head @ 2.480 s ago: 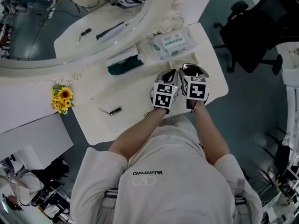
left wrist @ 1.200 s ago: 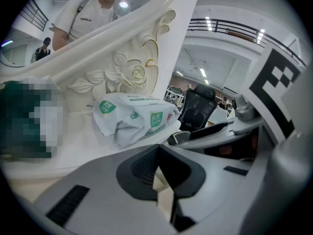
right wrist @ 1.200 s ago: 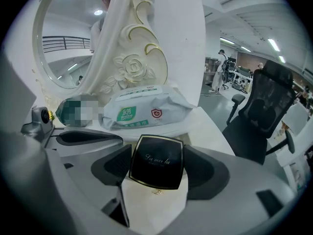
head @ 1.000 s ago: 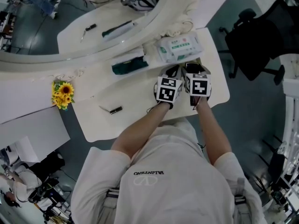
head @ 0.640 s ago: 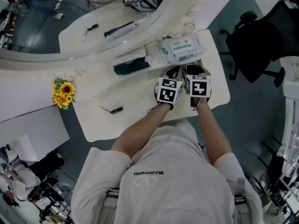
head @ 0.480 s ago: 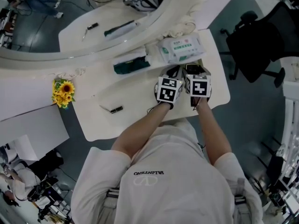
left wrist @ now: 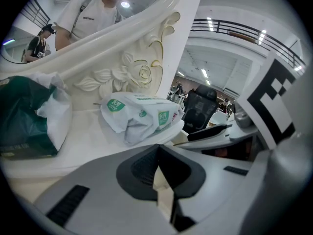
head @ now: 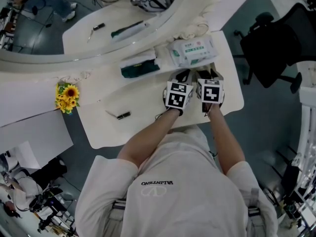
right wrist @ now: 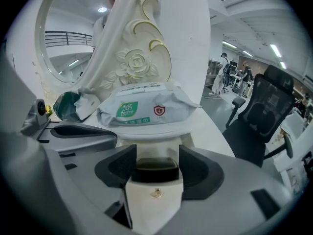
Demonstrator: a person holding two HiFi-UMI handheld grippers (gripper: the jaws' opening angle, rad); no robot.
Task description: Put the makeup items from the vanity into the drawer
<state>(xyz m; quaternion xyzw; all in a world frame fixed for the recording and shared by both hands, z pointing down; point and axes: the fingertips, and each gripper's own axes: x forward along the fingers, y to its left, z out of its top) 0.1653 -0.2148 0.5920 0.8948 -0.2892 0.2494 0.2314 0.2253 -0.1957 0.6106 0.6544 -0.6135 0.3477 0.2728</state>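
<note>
Both grippers sit side by side above the front right part of the white vanity top (head: 143,100), just short of the pack of wet wipes (head: 192,51). The right gripper (right wrist: 156,163) has just been closing its jaws and clamps a small white makeup item (right wrist: 155,195) with a dark end, which fills the gap between its pads. The left gripper (left wrist: 159,170), just beside it, has its jaws pressed together on nothing.

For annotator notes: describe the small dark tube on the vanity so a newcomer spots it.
On the white vanity top below the oval mirror, find the sunflowers by its left end. Right of them, near the front edge, lies the small dark tube, far smaller than the green pouch and wipes pack by the mirror frame.
</note>
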